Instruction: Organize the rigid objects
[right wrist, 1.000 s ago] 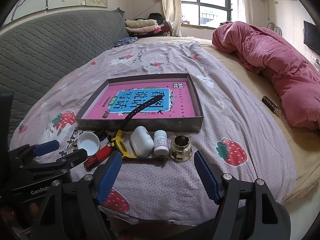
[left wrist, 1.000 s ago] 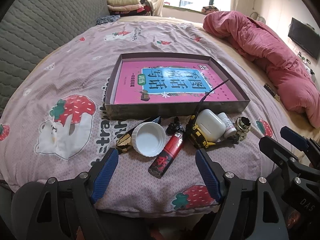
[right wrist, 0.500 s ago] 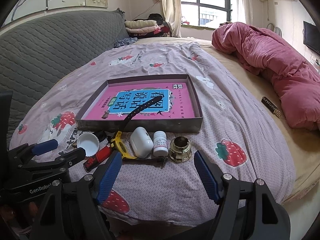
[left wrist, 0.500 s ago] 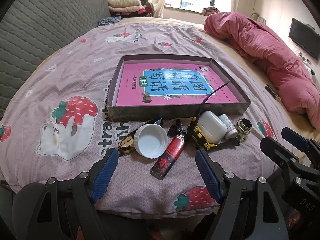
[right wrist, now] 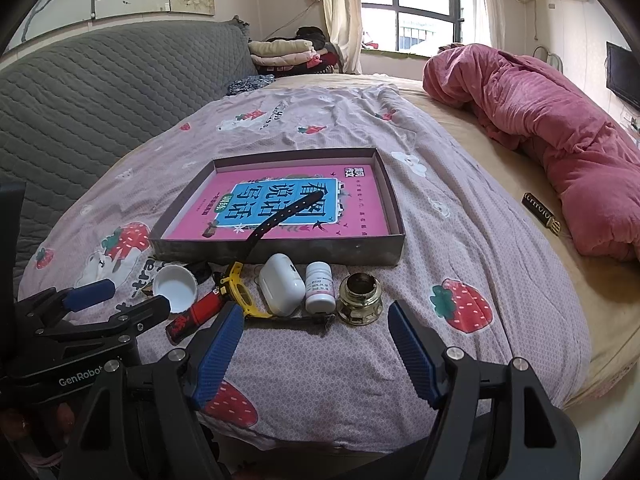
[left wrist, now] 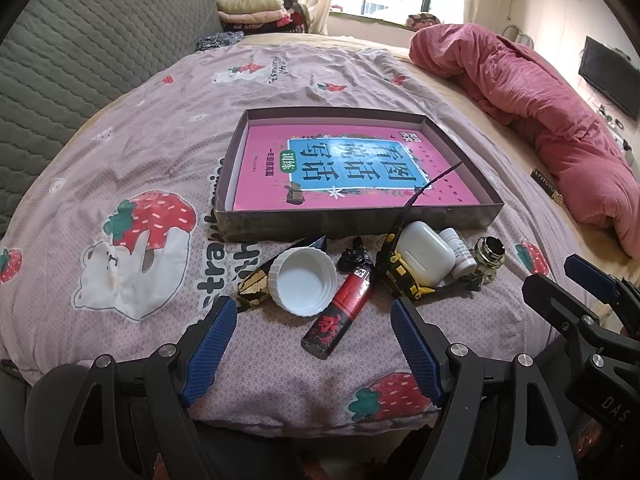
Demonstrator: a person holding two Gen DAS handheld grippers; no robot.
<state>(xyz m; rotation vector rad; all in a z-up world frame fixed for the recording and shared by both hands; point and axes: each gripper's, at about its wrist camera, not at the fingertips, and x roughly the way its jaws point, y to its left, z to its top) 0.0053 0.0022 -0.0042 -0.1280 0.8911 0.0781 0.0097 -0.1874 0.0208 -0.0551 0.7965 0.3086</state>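
A shallow grey box point(left wrist: 360, 222) point(right wrist: 276, 254) with a pink book inside lies on the bed. In front of it lie a white cap point(left wrist: 302, 282) point(right wrist: 175, 288), a red lighter point(left wrist: 340, 312) point(right wrist: 196, 314), a yellow-black watch point(left wrist: 400, 276) point(right wrist: 240, 292), a white case point(left wrist: 426, 252) point(right wrist: 280, 288), a small white bottle point(left wrist: 458, 250) point(right wrist: 319, 286) and a brass ring point(left wrist: 490, 254) point(right wrist: 360, 300). My left gripper point(left wrist: 312, 352) is open and empty, just short of the cap and lighter. My right gripper point(right wrist: 314, 352) is open and empty, just short of the bottle.
The bed has a strawberry-print sheet point(left wrist: 140, 184). A pink quilt point(right wrist: 540, 128) is bunched at the right, with a small dark bar point(right wrist: 540, 214) beside it. A grey padded headboard point(right wrist: 100, 92) runs along the left. The bed edge is right below both grippers.
The left gripper has drifted slightly, so the objects sit a little lower in its view. The right view is almost unchanged. Both grippers stay open.
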